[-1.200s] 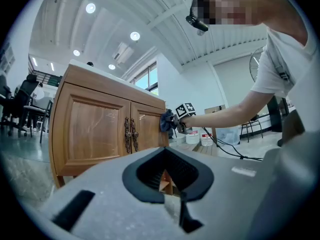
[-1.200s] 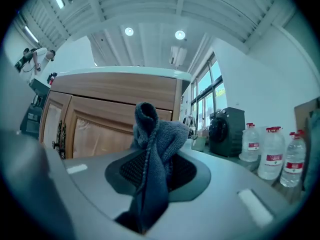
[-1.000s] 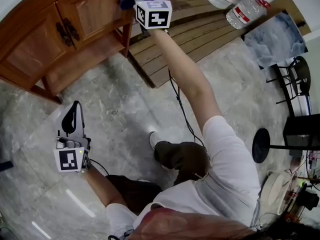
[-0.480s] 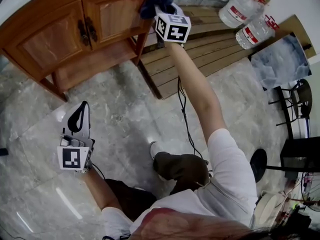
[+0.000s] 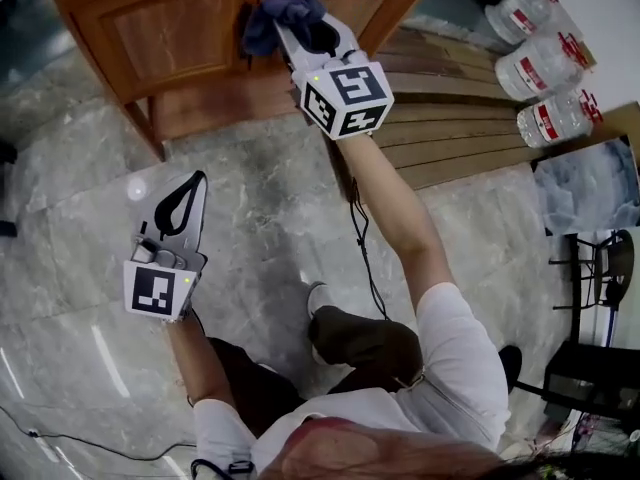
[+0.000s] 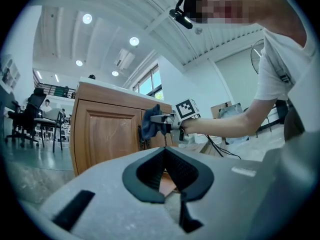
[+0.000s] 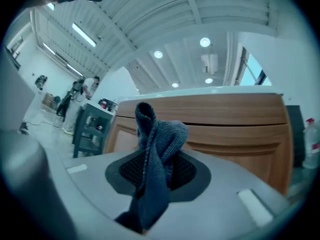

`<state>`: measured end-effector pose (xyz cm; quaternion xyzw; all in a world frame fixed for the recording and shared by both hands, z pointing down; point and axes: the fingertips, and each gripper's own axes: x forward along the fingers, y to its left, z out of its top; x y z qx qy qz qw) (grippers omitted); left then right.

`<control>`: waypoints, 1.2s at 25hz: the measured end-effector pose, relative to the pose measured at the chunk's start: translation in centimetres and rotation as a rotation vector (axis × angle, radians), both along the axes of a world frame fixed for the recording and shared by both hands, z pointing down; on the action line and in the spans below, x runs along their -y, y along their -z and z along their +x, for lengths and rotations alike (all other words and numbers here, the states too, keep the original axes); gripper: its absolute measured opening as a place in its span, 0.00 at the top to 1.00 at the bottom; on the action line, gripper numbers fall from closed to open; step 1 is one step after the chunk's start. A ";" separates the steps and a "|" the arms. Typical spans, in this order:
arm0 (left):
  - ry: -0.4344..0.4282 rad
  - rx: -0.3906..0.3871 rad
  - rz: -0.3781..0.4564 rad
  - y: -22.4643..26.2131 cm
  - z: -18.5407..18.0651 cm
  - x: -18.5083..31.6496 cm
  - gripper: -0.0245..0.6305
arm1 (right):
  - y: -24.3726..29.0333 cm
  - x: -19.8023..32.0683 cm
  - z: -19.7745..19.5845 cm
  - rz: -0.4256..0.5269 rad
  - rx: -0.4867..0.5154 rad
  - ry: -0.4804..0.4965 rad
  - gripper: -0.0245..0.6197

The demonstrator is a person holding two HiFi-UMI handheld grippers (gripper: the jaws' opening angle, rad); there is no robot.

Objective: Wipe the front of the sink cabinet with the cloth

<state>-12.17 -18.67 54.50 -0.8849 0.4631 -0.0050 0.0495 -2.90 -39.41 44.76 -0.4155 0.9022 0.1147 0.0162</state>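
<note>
Two grippers share the head view: the right gripper [image 5: 298, 36] is clamped on a blue cloth [image 5: 283, 10] at the far sink cabinet [image 5: 170, 28] doors. Wiping seems in hand; a sweep across the panels comes next. Left gripper view: the left gripper [image 6: 165, 153], closed and empty, sees cloth meeting door side-on. Right gripper view shows only bunched cloth between its jaws.

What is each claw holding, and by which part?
Right claw grips the blue cloth at a bunched fold, with ends poking out ahead and hanging behind the jaws. Left claw is shut on nothing.
</note>
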 end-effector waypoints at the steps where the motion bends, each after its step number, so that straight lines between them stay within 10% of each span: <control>1: 0.009 -0.003 0.003 0.2 -0.4 -0.1 0.96 | -0.5 -1.2 -2.6 -0.009 -0.010 0.066 0.79; 6: 0.053 0.014 0.029 1.0 -2.6 -1.2 0.96 | -4.2 -4.1 -13.8 -0.081 -0.022 0.264 0.79; 14: 0.136 0.007 0.056 2.9 -6.5 -3.4 0.96 | -10.1 -3.9 -25.8 -0.206 -0.057 0.322 0.79; 30: 0.168 0.015 0.045 3.4 -7.7 -5.0 0.96 | -13.2 -0.9 -28.1 -0.247 -0.095 0.188 0.79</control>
